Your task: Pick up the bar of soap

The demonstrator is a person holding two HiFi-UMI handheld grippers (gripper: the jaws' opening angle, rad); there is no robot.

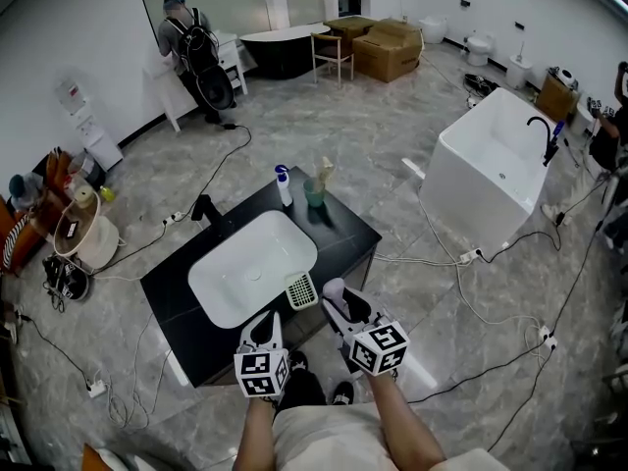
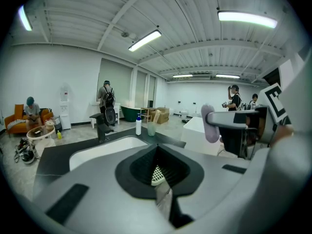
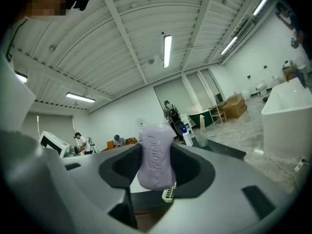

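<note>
Nearest are the person's legs, with both tools held out over the near edge of a black tabletop (image 1: 345, 226). The left tool (image 1: 266, 320) has its jaws closed together with nothing between them. The right tool (image 1: 342, 306) grips the bar of soap (image 3: 156, 155) – a pale purple bar held on end between the pads, raised off the tabletop. Just left of it a white slotted soap dish (image 1: 301, 289) lies at the rim of the white basin (image 1: 250, 263). Beyond the basin stands a black faucet (image 1: 204, 207), and at the far edge are a white bottle (image 1: 284, 186) and a green cup (image 1: 315, 193) – close together. Farther off, a white bathtub (image 1: 491, 165) stands on the floor at the right, and a person with a backpack (image 1: 191, 42) stands by the far wall.
</note>
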